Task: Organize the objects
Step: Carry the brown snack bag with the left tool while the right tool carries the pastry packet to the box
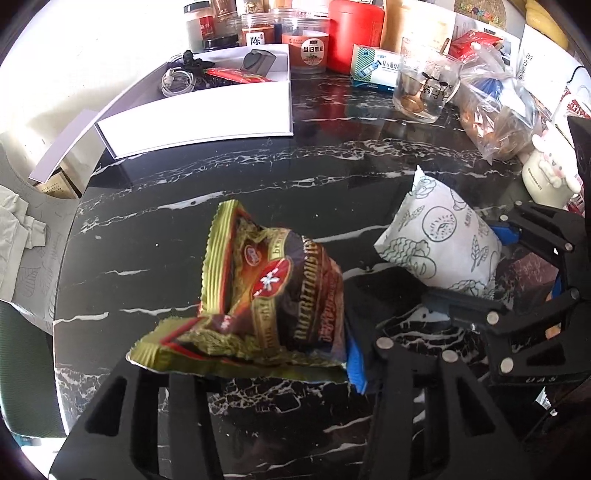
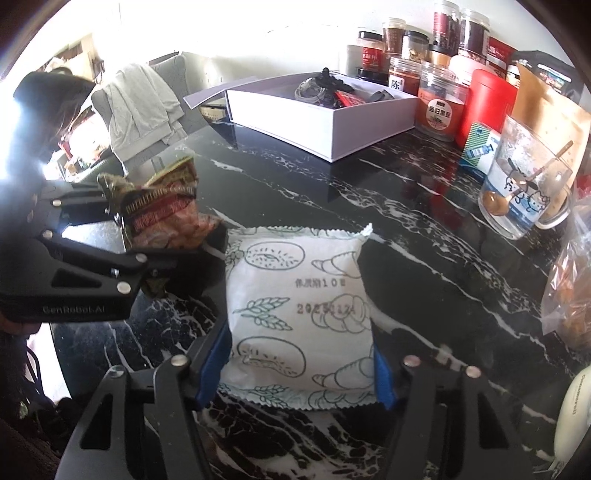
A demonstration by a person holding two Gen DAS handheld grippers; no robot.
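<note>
- Your left tool (image 1: 258, 365) is clamped on a crumpled brown-and-gold snack packet (image 1: 266, 299), which hangs lifted above the black marbled counter (image 1: 221, 177)
- In the right wrist view that same packet (image 2: 162, 210) sits pinched in the left tool (image 2: 147, 240), at the left of the picture and just beside the white pouch
- Your right tool (image 2: 303, 365) has its blue pads (image 2: 212, 365) pressed on both sides of a white pouch (image 2: 299, 314) printed with bread and wheat drawings; the jaws stand about half spread around it
- From the left wrist view the white pouch (image 1: 439, 243) tilts up off the counter in the right tool (image 1: 480, 273)
- An open white box (image 1: 207, 107) stands at the far side of the counter, holding cables and small items in its far part
- Jars, a red tin (image 1: 354, 33) and a glass cup (image 2: 524, 184) crowd the counter's far right edge
</note>
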